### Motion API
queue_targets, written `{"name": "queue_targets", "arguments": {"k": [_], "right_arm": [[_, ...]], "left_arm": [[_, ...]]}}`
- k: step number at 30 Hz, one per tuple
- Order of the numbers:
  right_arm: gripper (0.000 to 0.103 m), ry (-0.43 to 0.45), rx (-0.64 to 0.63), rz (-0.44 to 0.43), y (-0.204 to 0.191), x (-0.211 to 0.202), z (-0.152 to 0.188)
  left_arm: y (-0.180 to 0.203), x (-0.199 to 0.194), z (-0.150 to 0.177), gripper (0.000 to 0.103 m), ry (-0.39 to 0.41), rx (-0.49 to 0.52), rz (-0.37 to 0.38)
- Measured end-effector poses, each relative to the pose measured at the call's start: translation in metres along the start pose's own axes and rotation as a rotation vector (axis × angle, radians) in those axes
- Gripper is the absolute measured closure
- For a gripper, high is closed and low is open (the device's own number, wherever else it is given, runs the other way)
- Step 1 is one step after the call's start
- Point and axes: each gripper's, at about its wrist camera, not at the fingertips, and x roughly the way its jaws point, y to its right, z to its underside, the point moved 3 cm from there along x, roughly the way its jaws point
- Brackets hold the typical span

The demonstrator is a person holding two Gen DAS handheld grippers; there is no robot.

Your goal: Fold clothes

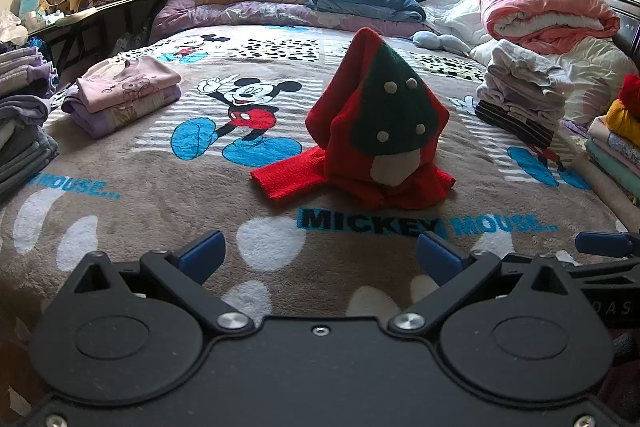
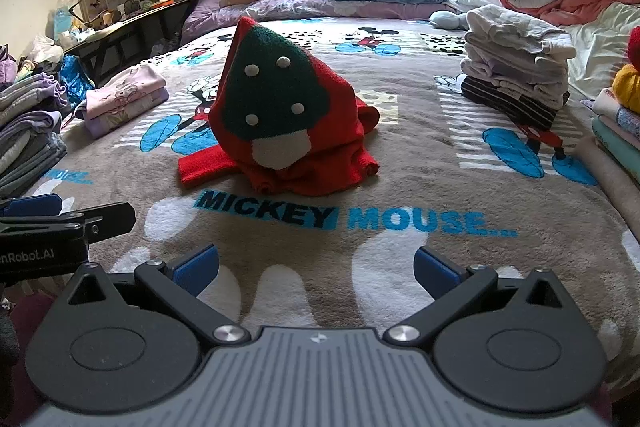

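**Two grippers spread and empty; red sweater heaped ahead of the jaws**

Both units hover low over the Mickey Mouse blanket (image 1: 120,227), side by side.

1. Left gripper (image 1: 320,259): jaws spread wide, nothing between the blue pads (image 1: 204,255). The blanket shows through the gap.
2. Right gripper (image 2: 316,267): jaws spread wide, nothing between them. Its left neighbour's finger tip appears at the left edge of the right wrist view.
3. Red sweater (image 1: 352,131): sits on the blanket ahead of both sets of jaws, apart from them. It is unfolded and bunched into a peaked heap. A dark green mushroom motif (image 1: 394,111) with white dots and a white stem faces the cameras. One sleeve (image 1: 288,177) lies flat on the blanket, extending to the left of the heap. From the left gripper the heap is ahead and slightly right of the jaw gap; from the right gripper it is ahead and left.
4. Folded pink and lilac stack (image 1: 124,95): ahead and far left of the jaws.
5. Folded pale stack over a striped item (image 2: 516,67): ahead and far right of the jaws.
6. Pillows and rolled quilts (image 1: 544,11): beyond the sweater, under the window.
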Motion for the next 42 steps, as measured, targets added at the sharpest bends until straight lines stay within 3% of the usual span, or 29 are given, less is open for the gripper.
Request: {"name": "queue_targets", "arguments": {"k": [3,16,22,28,30,37,42], "right_arm": [[0.000,0.000,0.000,-0.005,0.000,0.000,0.000],[0.000,0.041,0.042,-0.167,0.005,0.011,-0.011],[0.000,0.085,0.042,-0.216,0.015,0.024,-0.028],[0.000,0.148,0.042,-0.300,0.037,0.041,-0.059],[0.000,0.149,0.063,-0.334,0.046,0.050,-0.072],[0.000,0.136,0.137,-0.449,0.063,0.088,-0.111],[0.000,0.124,0.196,-0.496,0.074,0.123,-0.138]], "left_arm": [[0.000,0.001,0.000,0.000,0.000,-0.002,0.001],[-0.006,0.019,-0.008,0.000,-0.016,-0.030,0.031],[-0.017,0.039,-0.015,0.000,-0.029,-0.093,0.107],[-0.028,0.058,-0.029,0.000,0.008,-0.146,0.181],[-0.031,0.067,-0.033,0.000,0.023,-0.172,0.211],[-0.044,0.106,-0.046,0.000,-0.064,-0.258,0.293],[-0.062,0.131,-0.064,0.000,-0.049,-0.386,0.386]]}}
